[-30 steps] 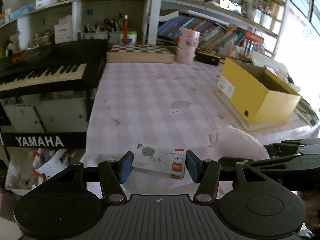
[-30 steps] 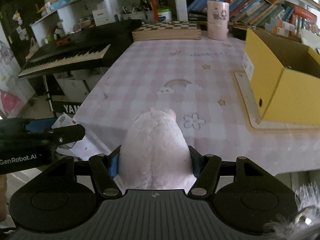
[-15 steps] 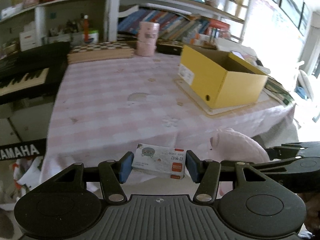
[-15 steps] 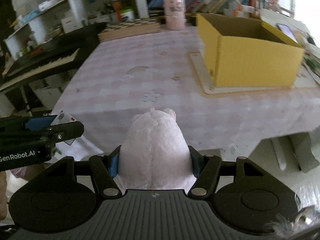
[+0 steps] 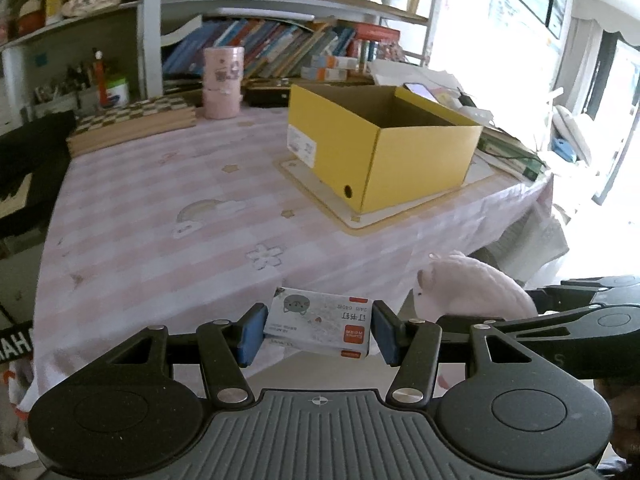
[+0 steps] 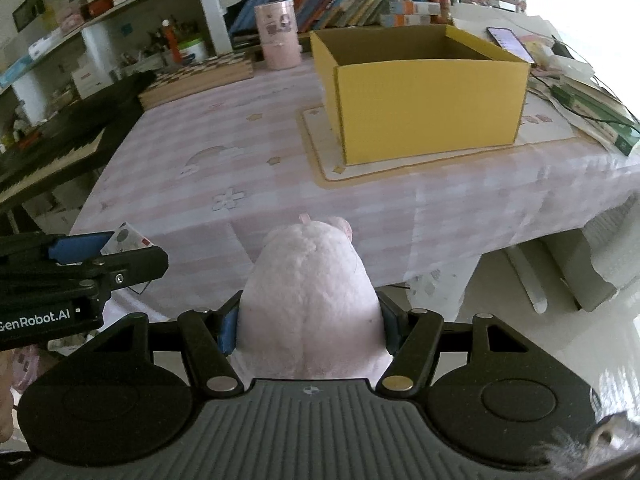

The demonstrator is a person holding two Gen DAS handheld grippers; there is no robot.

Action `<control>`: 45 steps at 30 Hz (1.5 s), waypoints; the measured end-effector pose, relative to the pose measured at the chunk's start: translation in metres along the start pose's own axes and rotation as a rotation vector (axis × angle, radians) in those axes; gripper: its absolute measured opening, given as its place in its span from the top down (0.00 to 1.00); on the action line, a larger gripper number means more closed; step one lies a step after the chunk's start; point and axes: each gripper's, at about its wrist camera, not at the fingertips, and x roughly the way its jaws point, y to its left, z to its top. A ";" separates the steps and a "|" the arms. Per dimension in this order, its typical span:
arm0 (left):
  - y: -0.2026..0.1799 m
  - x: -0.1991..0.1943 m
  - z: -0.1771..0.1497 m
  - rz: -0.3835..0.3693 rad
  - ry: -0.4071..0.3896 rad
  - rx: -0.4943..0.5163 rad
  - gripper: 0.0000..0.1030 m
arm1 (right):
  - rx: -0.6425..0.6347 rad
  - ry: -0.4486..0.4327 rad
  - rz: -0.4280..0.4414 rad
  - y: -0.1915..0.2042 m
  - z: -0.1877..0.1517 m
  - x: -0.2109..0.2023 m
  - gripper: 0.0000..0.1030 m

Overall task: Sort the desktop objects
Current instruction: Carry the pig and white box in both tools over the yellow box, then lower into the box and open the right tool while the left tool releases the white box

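Off the near edge of the surface point(image 5: 168, 208), we carry two things at once. Our left tongs point(image 5: 318, 334) are clamped partway closed on the ends of a small staple box point(image 5: 320, 328), held flat; our right tongs point(image 6: 308, 330) squeeze a pink plush toy point(image 6: 310, 300) at its sides, roughly half open around its bulk. Both things hang in the air, just short of the checked cloth, touching nothing else.

What has changed in the last second is the outlook: both views have swung from the black keyboard point(image 6: 52, 148) at the left toward the open yellow carton point(image 5: 384, 148), which now sits near the centre of each view, and it looms larger in the right one. Our grips have not altered. We judge that the pickups are done and the carry is under way, with the carton the likely goal for both things; each must clear its near wall before release.

The count: two tongs, each loaded; one staple box; one plush toy; one yellow carton, standing on one pale mat point(image 6: 400, 168), its inside showing nothing from these angles. Behind it we count one pink canister point(image 5: 223, 80), one chessboard point(image 5: 136, 124) and one phone point(image 6: 510, 44). The cloth between us and the carton carries nothing else to sort.
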 end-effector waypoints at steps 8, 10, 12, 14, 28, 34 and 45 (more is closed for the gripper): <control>-0.019 0.018 0.015 -0.002 0.005 0.017 0.47 | 0.010 0.001 -0.005 -0.025 0.015 0.005 0.39; -0.024 0.024 0.020 -0.004 0.008 0.017 0.47 | 0.008 0.002 -0.007 -0.032 0.019 0.007 0.39; -0.030 0.030 0.025 -0.007 0.008 0.018 0.47 | 0.009 0.005 -0.009 -0.040 0.024 0.008 0.39; -0.036 0.036 0.030 -0.010 0.008 0.019 0.47 | 0.009 0.008 -0.013 -0.049 0.029 0.010 0.39; -0.085 0.076 0.073 -0.025 -0.063 0.061 0.47 | -0.016 -0.014 -0.021 -0.115 0.076 0.022 0.39; -0.099 0.082 0.098 0.002 -0.135 0.035 0.47 | -0.027 -0.064 0.004 -0.143 0.110 0.023 0.39; -0.115 0.095 0.150 0.097 -0.244 0.007 0.47 | -0.093 -0.206 0.077 -0.181 0.186 0.019 0.40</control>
